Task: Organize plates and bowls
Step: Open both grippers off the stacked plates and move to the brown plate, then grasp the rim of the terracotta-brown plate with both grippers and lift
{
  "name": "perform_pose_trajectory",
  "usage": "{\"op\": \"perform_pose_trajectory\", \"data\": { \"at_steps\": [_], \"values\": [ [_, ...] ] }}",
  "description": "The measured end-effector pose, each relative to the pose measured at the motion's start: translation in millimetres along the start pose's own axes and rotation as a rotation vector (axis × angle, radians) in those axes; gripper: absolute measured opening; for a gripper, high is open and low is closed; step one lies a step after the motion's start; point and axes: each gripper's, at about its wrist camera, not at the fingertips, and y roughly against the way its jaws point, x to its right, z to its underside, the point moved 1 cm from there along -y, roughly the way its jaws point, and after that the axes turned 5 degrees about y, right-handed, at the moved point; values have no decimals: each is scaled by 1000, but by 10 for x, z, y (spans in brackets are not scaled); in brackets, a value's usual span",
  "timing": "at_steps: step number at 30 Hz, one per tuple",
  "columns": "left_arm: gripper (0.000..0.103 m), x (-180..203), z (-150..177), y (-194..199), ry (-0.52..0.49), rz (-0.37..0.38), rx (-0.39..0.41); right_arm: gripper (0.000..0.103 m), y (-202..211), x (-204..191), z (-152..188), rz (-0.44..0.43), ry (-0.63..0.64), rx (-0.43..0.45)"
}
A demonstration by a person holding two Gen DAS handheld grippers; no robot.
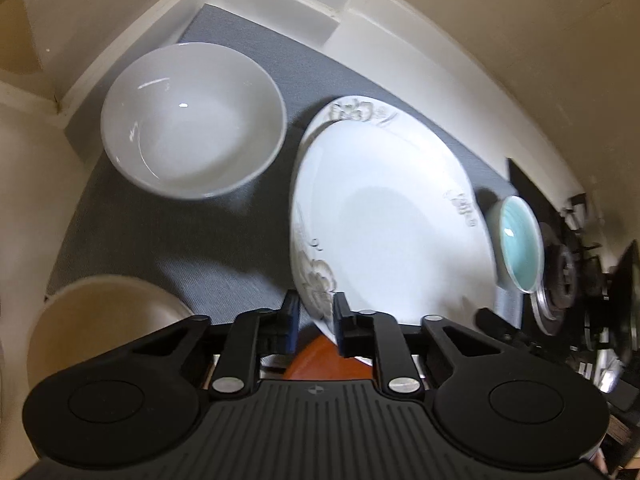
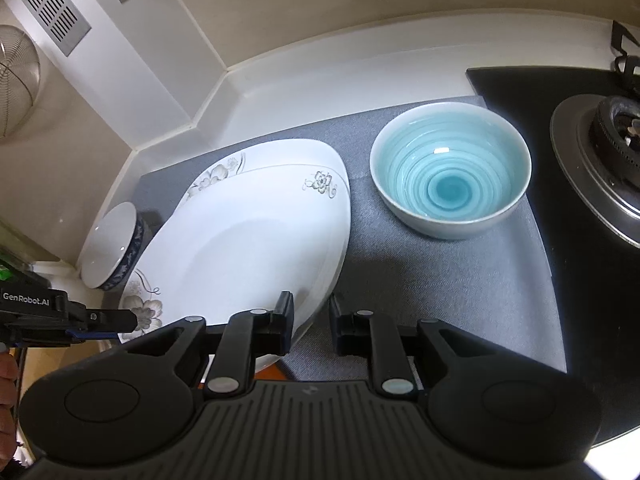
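Note:
A white floral plate [image 1: 384, 224] is held tilted over a second floral plate [image 1: 352, 114] that lies on the grey mat [image 1: 168, 248]. My left gripper [image 1: 316, 312] is shut on the upper plate's near rim. A white bowl [image 1: 192, 120] stands to its left and a teal bowl [image 1: 520, 240] to its right. In the right wrist view the plates [image 2: 248, 240] are at left, the teal bowl [image 2: 450, 172] at right, the white bowl [image 2: 112, 246] far left. My right gripper [image 2: 310, 316] straddles the plate's right edge with a gap, empty. The left gripper [image 2: 132, 320] shows at the plate's left rim.
A gas burner [image 2: 608, 160] on a black hob [image 2: 580, 280] lies right of the mat. White backsplash and wall close the back. A beige container [image 1: 100, 320] stands at lower left in the left wrist view. A wire strainer [image 2: 16, 80] hangs at far left.

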Motion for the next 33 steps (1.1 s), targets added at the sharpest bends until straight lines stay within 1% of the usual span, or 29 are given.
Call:
{"op": "perform_pose_trajectory", "data": {
  "at_steps": [2,4,5,9,11,14,16,18,20,23,25,27,28,29,30,31,32,33],
  "values": [
    [14,-8,-29,-52,0,-15,5,14,-62,26,-12,6,-14,0],
    [13,-11,-69,-81,7,-3,9,14,-117,30,-26,21,-11,4],
    [13,-14,-86,-95,9,-9,9,14,-138,27,-40,23,-10,5],
    [13,13,-126,-151,-5,-21,4,14,-223,9,-120,46,-2,-3],
    [13,12,-132,-187,-3,-14,-5,14,-265,-2,-153,65,10,-2],
    [14,-2,-126,-198,-7,-8,-5,14,-310,5,-192,71,20,-2],
    [14,18,-113,-166,-36,-23,-6,15,-288,16,-202,60,15,-9],
    [14,79,-58,-106,-85,-56,12,19,-200,32,-187,30,10,4],
    [14,146,4,-37,-135,-65,38,43,-89,37,-123,-4,7,17],
    [14,253,123,53,-203,-86,62,57,59,39,37,-55,-16,5],
    [14,333,217,122,-236,-83,73,62,145,17,149,-86,-7,-2],
    [15,412,300,188,-255,-85,85,63,250,-35,251,-105,43,19],
    [17,443,339,216,-260,-87,87,69,315,-78,304,-106,91,53],
    [22,469,375,237,-262,-89,84,89,375,-120,345,-106,146,90],
    [25,494,414,260,-263,-90,81,99,440,-165,381,-102,208,127],
    [31,513,448,263,-264,-91,79,103,499,-192,401,-104,256,154],
    [36,537,490,284,-270,-94,79,103,530,-219,401,-91,288,154],
    [39,555,521,294,-278,-97,81,103,541,-236,379,-75,306,136]
  ]
}}
